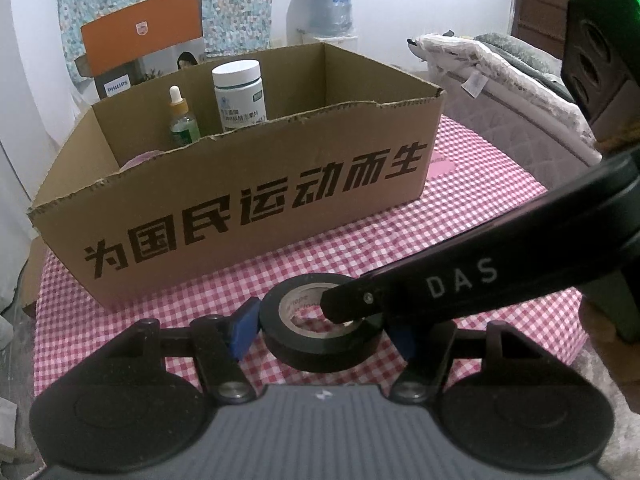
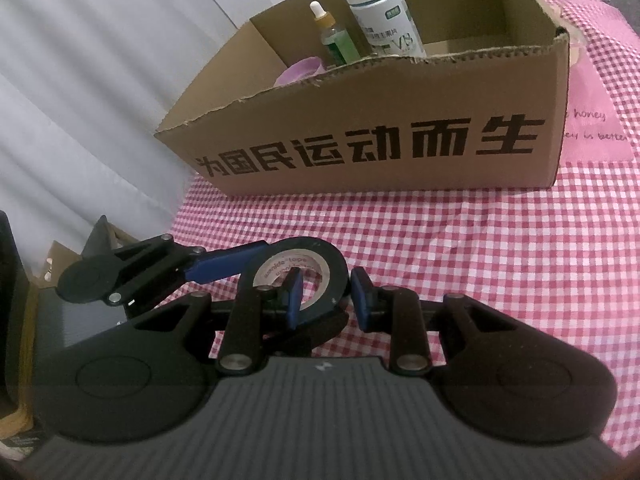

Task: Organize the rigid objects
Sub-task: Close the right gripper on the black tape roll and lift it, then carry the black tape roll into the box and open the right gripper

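A black tape roll (image 1: 320,340) (image 2: 304,250) is low over the checked cloth, in front of the open cardboard box (image 1: 240,216) (image 2: 360,152). My left gripper (image 1: 324,332) is shut on the roll's outer sides, one blue pad on each side. My right gripper (image 2: 326,300) is shut on the roll's wall, one pad inside the hole and one outside. Its finger (image 1: 400,292) reaches in from the right in the left wrist view. In the box stand a white jar (image 1: 240,92) (image 2: 380,12) and a dropper bottle (image 1: 182,120) (image 2: 332,36), with a pale purple item (image 2: 298,70) beside them.
The red-and-white checked cloth (image 1: 440,240) (image 2: 480,260) covers the table. A bed with blankets (image 1: 500,72) lies to the right. An orange carton (image 1: 140,36) and a water jug (image 1: 330,0) stand behind the box. A pale curtain (image 2: 80,80) hangs at the table's left.
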Available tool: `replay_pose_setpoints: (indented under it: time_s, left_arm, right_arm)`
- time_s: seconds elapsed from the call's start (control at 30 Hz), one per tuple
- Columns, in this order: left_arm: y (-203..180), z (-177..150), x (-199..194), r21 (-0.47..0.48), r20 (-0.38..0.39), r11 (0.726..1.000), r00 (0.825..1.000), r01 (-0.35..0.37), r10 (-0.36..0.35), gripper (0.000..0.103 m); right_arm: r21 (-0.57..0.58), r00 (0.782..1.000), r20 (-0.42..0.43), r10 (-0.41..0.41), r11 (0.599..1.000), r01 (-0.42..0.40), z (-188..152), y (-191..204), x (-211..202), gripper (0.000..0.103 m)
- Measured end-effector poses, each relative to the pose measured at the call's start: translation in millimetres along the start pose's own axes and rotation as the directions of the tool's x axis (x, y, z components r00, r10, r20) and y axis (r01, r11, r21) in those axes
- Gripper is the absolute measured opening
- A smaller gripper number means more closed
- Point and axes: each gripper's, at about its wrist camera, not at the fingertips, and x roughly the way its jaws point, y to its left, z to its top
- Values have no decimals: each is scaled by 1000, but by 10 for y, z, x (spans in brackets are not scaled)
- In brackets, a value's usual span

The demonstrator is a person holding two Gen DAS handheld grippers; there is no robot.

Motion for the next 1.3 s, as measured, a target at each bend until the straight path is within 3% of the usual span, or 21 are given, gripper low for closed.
replay_pose_setpoints:
  time_s: [0.8, 1.3]
  left_arm:
    - [48, 54, -447, -15, 119, 1000, 993, -20, 22, 68]
    - [181, 332, -705, -6, 228, 1000, 973, -27, 27, 68]
  right_arm:
    - [-71, 996, 86, 3, 997, 3, 80, 341, -341, 28]
    - [-149, 985, 170, -3, 988, 29, 307, 620, -623, 28]
